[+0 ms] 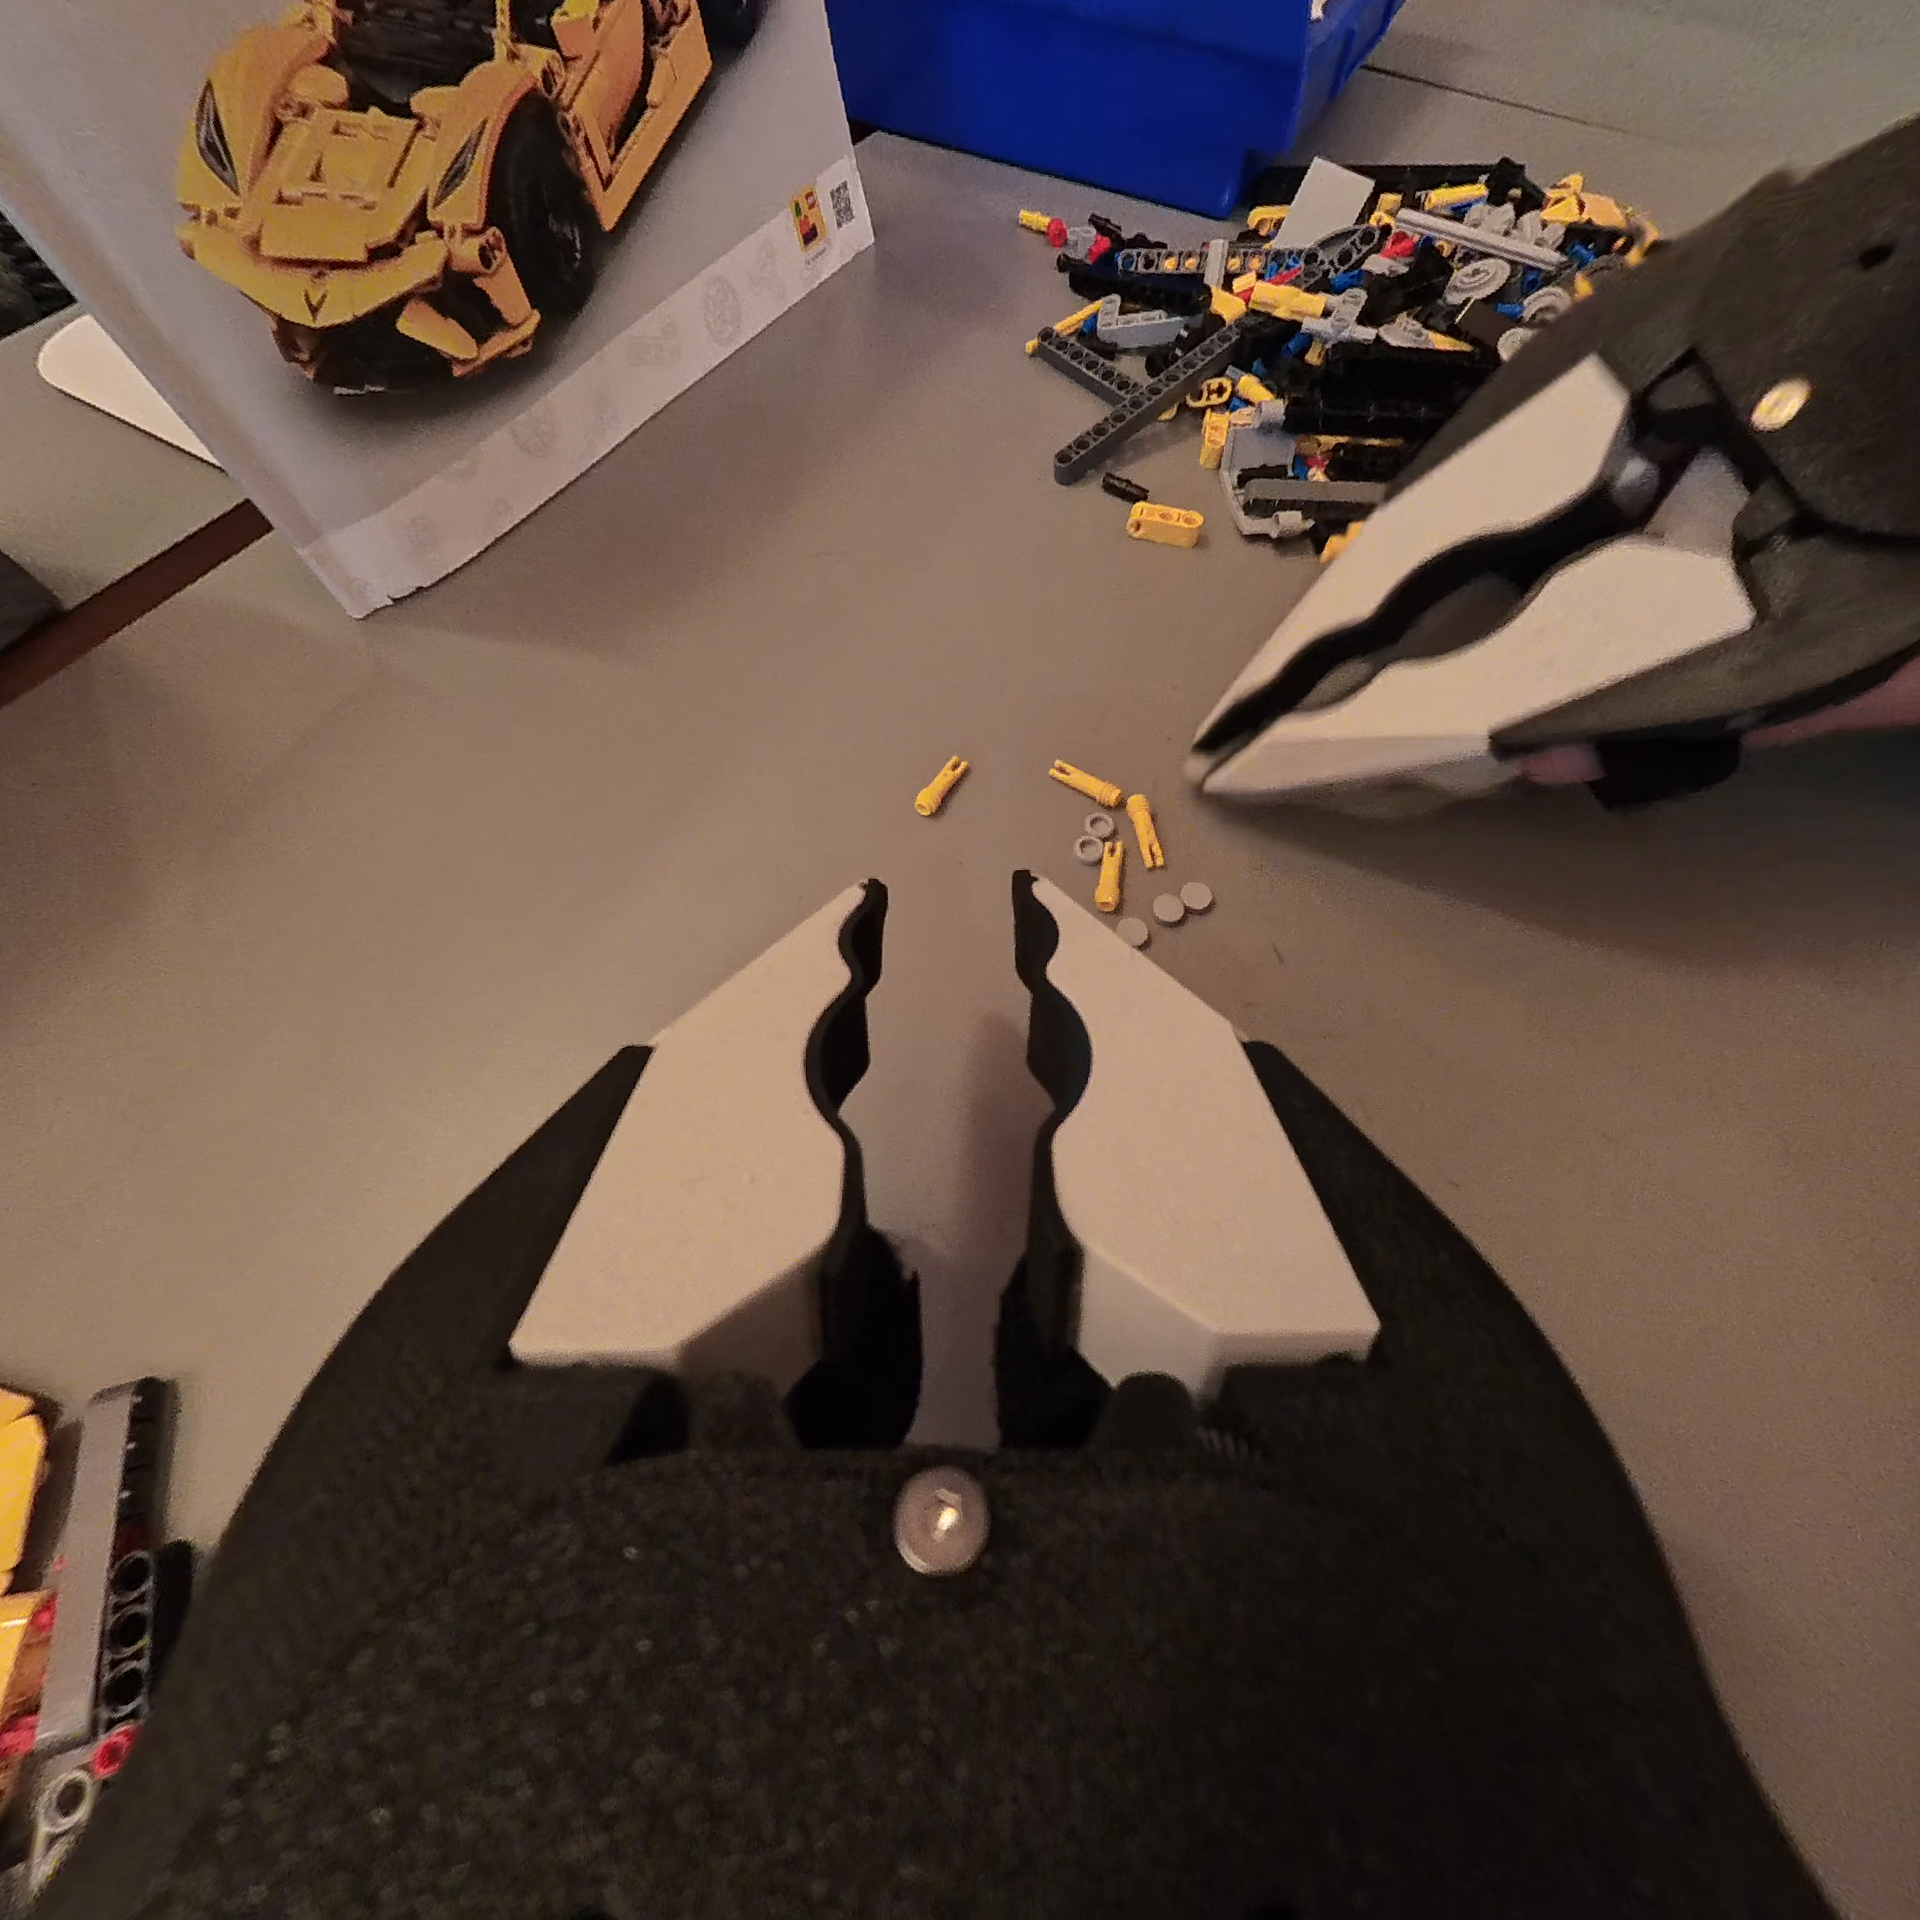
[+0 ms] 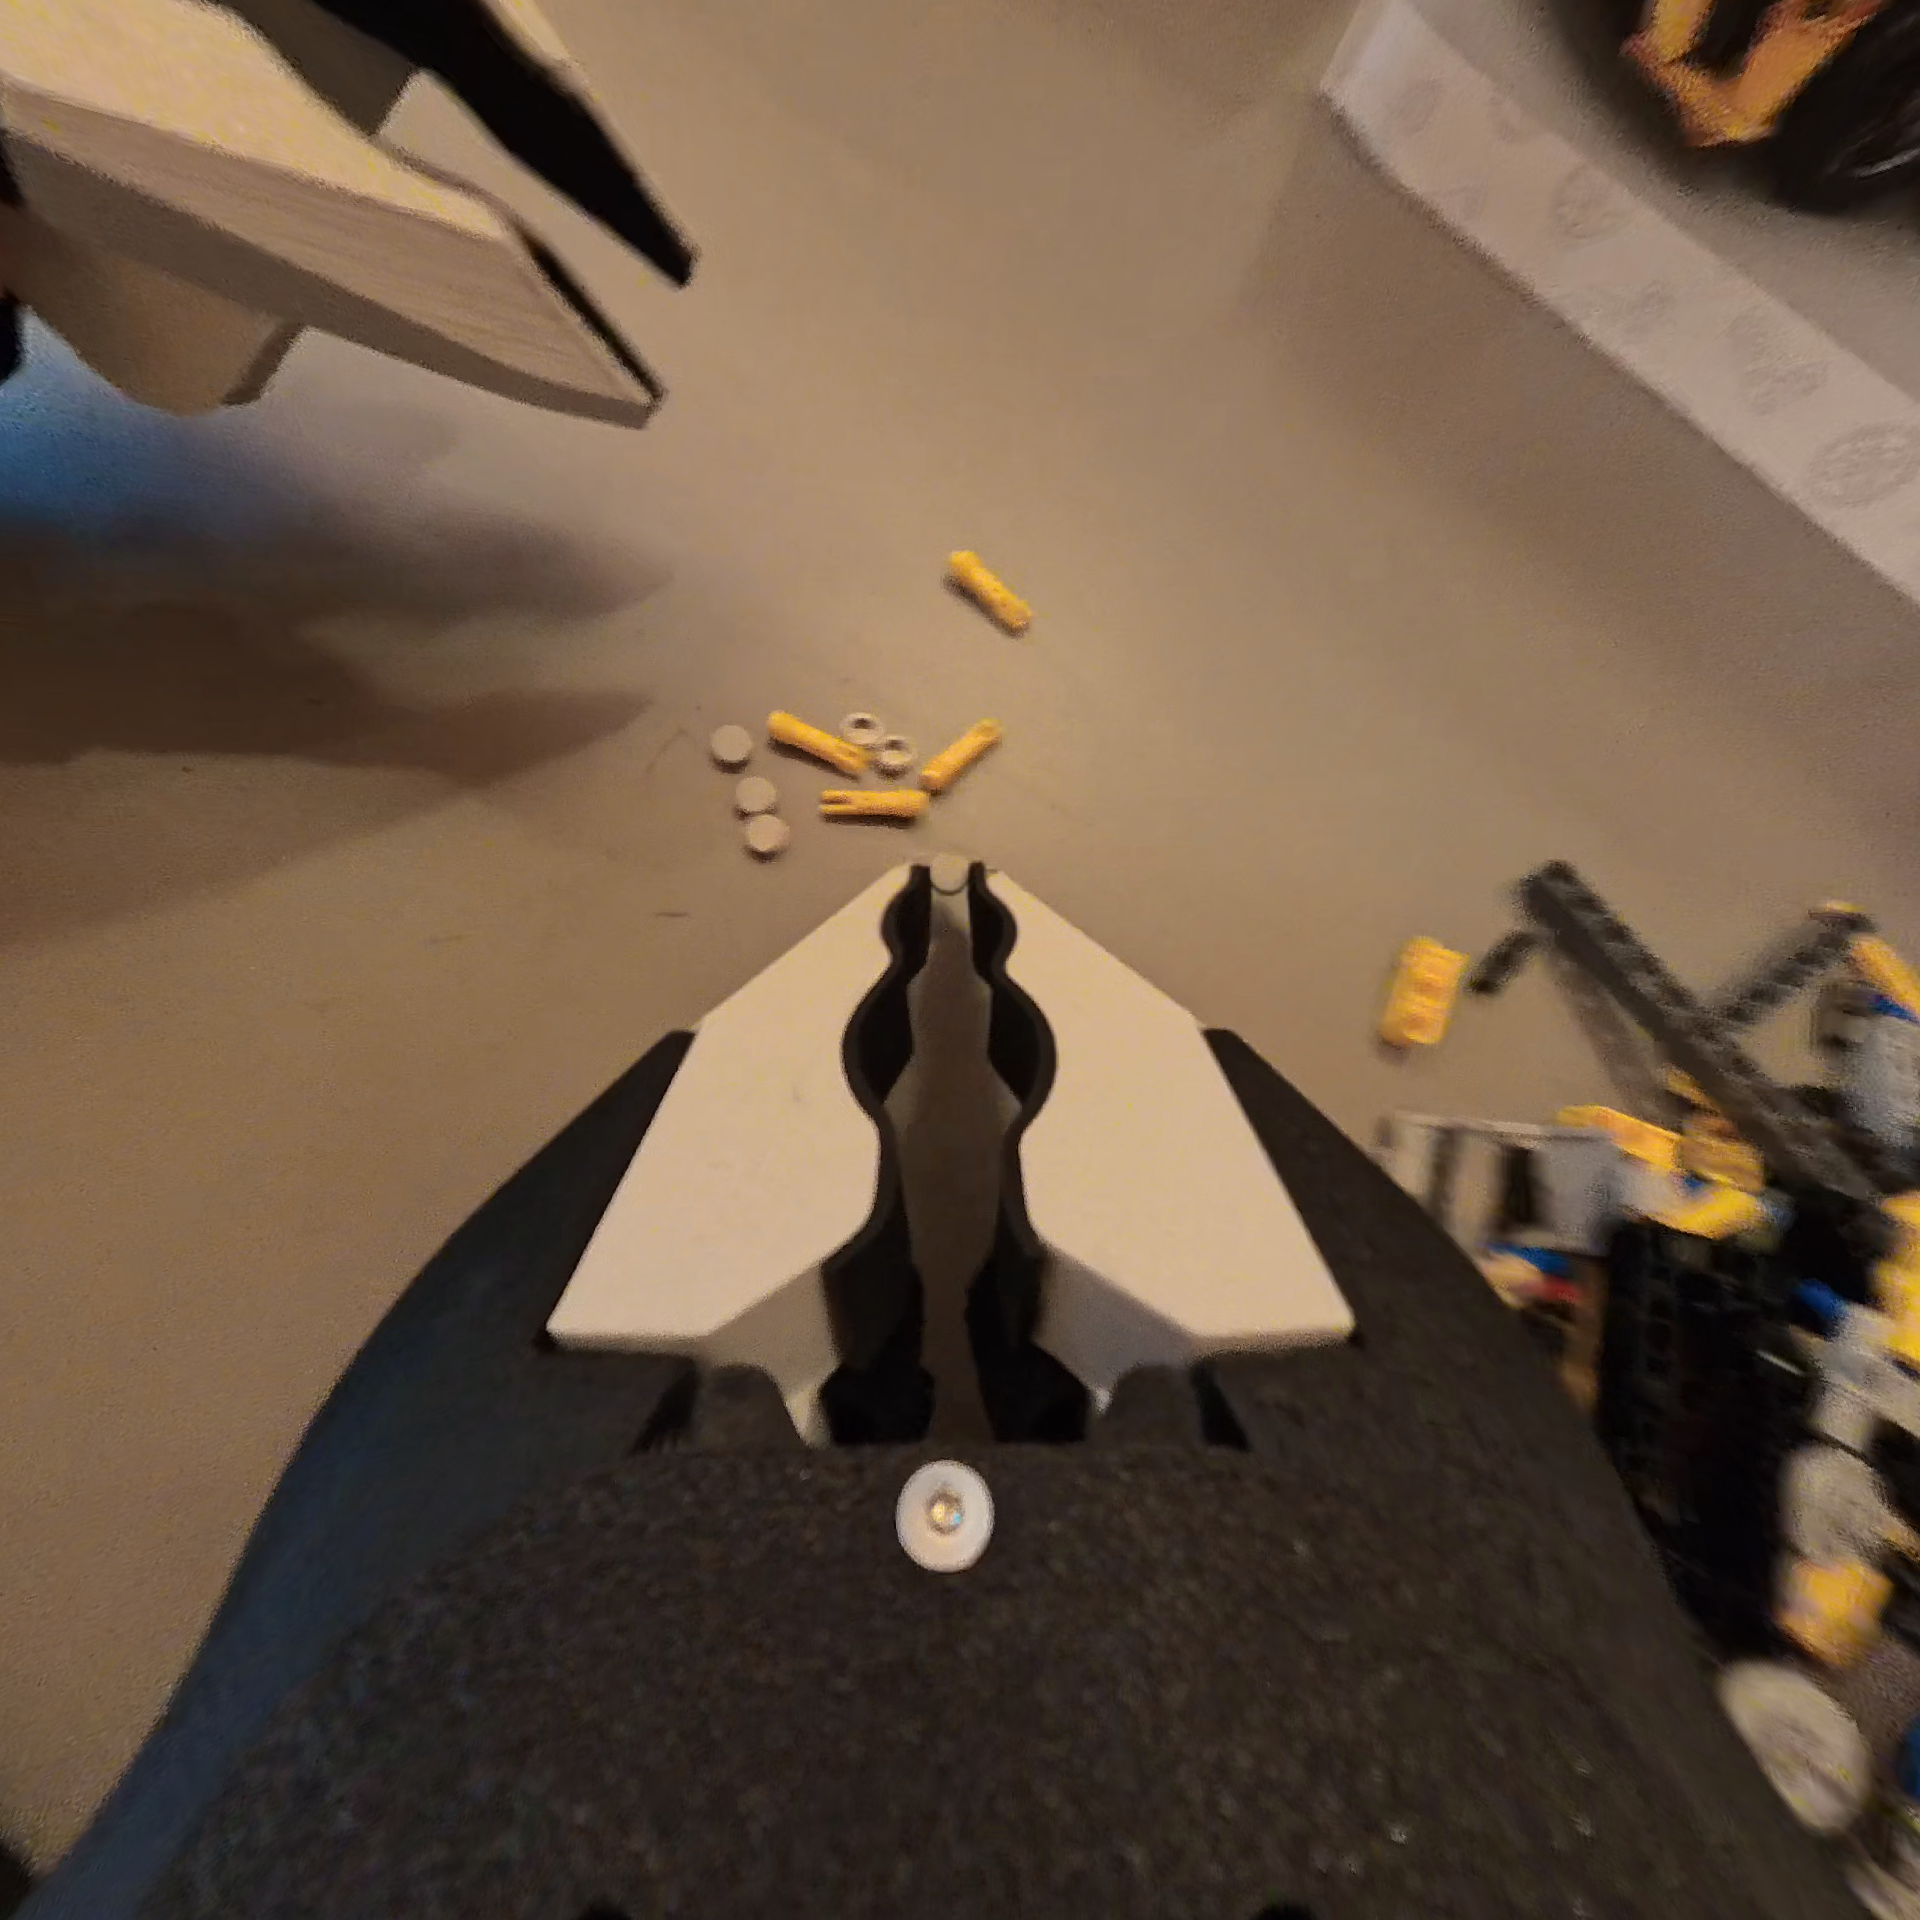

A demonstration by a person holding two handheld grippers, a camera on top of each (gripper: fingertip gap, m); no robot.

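My left gripper is open and empty, low over the grey table, with a small cluster of parts just ahead. The cluster holds several yellow pins, two grey rings and small grey round discs. One yellow pin lies apart to the left. My right gripper is shut on a small grey round disc at its fingertips, just short of the same cluster. The right gripper also shows in the left wrist view, tips near the pins.
A pile of black, yellow and grey building parts lies at the back right beside a blue bin. A white box picturing a yellow car stands at the back left. A partly built assembly sits at the lower left. The tips of one gripper are about 10 cm away from the tips of the other. The partly built assembly lies around 20 cm away from my left fingertips.
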